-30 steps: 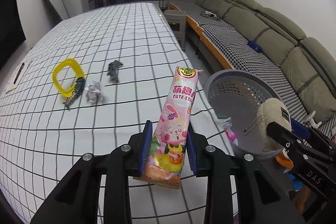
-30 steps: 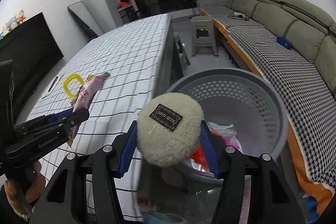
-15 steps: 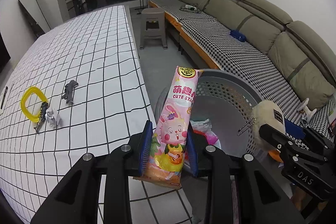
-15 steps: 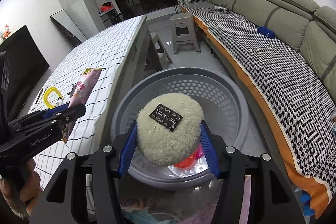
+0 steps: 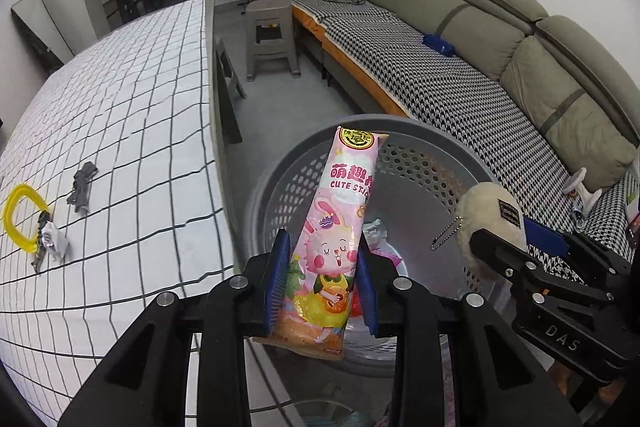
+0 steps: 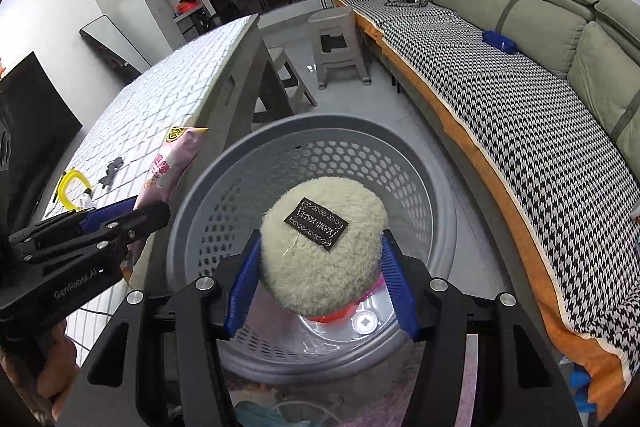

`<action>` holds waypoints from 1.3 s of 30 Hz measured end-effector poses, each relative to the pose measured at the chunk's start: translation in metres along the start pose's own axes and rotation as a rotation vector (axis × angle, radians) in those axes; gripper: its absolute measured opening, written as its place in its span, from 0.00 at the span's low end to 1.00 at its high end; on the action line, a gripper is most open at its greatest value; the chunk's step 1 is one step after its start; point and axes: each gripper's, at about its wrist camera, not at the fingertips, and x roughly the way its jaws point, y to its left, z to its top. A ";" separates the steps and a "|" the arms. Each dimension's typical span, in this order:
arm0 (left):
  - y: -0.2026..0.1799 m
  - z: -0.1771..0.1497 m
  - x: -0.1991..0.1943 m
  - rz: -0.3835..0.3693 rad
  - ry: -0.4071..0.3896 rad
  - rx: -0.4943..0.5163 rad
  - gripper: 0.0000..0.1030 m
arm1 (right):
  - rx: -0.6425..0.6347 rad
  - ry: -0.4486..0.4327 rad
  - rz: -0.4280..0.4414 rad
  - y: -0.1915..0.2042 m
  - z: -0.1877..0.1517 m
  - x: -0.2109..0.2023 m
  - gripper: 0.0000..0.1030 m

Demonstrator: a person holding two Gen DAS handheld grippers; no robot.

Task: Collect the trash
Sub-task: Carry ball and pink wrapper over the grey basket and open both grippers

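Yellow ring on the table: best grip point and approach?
Take the yellow ring on its far bare arc, coming from above with one finger inside the loop. It lies flat on the table, and its near end is crowded by a crumpled wrapper and a dark object.

My room is evenly and brightly lit, shadows soft; both fisheye views bend hard near the black corners, the far dark doorway is murky, close things stay sharp
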 end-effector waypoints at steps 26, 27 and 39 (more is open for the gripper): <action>-0.003 -0.004 0.005 0.038 0.002 -0.018 0.64 | -0.014 -0.011 -0.030 -0.001 0.002 0.006 0.63; -0.003 -0.004 0.004 0.043 -0.001 -0.019 0.66 | -0.012 -0.010 -0.029 -0.001 0.001 0.006 0.64; 0.002 -0.008 -0.007 0.071 -0.027 -0.026 0.74 | 0.001 -0.026 -0.033 0.000 -0.004 -0.001 0.64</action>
